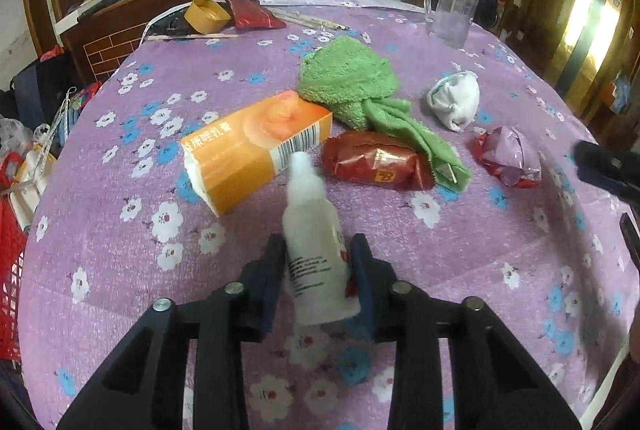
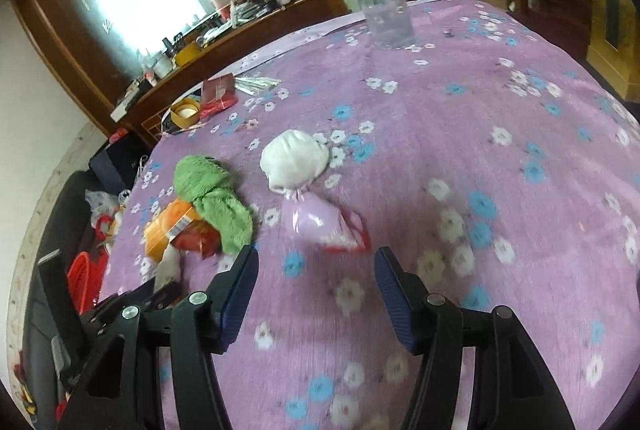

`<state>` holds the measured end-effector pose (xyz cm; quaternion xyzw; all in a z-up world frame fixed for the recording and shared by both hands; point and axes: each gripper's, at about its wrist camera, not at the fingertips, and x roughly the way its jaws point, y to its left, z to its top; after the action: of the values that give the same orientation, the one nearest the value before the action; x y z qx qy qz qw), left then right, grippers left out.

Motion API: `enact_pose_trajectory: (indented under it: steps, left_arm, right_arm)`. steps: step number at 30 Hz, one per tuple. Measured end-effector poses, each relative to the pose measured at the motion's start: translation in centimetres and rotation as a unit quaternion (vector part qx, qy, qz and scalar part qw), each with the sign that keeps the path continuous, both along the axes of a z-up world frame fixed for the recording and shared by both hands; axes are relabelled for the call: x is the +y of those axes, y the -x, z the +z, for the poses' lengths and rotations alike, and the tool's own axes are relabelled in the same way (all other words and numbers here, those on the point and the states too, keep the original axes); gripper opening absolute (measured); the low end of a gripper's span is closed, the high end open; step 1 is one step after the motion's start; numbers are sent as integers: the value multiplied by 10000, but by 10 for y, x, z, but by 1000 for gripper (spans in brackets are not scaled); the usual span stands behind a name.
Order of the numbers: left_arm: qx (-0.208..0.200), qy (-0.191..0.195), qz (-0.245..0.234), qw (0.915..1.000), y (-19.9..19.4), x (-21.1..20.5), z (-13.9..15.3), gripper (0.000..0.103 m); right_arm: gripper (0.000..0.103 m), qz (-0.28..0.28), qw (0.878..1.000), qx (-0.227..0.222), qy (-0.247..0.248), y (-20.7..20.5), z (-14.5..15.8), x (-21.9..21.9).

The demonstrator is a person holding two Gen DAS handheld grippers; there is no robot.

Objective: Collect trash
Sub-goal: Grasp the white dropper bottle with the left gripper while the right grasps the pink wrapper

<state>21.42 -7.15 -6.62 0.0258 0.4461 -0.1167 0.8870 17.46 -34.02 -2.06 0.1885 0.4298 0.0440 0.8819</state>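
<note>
Bottle (image 1: pixel 316 254) sits clamped between the left gripper's (image 1: pixel 318 262) fingers, lifted clear of the counter (image 1: pixel 500 230) so it can go out as trash. Right gripper (image 2: pixel 316 282) hangs with fingers spread and empty, lined up on the crumpled wrapper (image 2: pixel 326 224) just ahead, likely its pick.
</note>
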Motion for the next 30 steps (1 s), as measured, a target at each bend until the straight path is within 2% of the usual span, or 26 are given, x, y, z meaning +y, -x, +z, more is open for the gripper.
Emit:
enact_pose_trajectory:
  steps: [3,7,14,17,19,21,24,26,30]
  left_arm:
    - [-51,70,-29,10000,0,5,0,29]
    - [-44,299,-54,9995,-1,11,1,29]
    - [30,367,-66,9993,-4,8,-1,29]
    - [39,339,-6,9994,-6,7,-1,29]
    - [102,349,1,9993,-9,7,-3,29]
    - [127,446,1,9989,-11,9,-4,29]
    - [102,603,4,9981,-11,12,-3,29]
    - [-26,757,12,9971,-9,13,1,29]
    - [-690,745,103,9948,2,13,15,29]
  right_arm:
    - [64,151,9998,24,86,-21,-12,7]
    - [64,306,9984,80,469,-37,-28,18]
    - [64,417,9912,43,1258,-44,-41,38]
    - [60,420,9890,3,1417,-46,-44,40]
    - [49,427,9873,-76,1525,-45,-43,42]
    - [44,416,9867,-156,1565,-44,-42,42]
    - [41,353,9879,-290,1483,-41,-39,37]
    - [41,302,9880,-416,1455,-38,-35,35]
    - [41,210,9857,-851,1436,-28,-20,33]
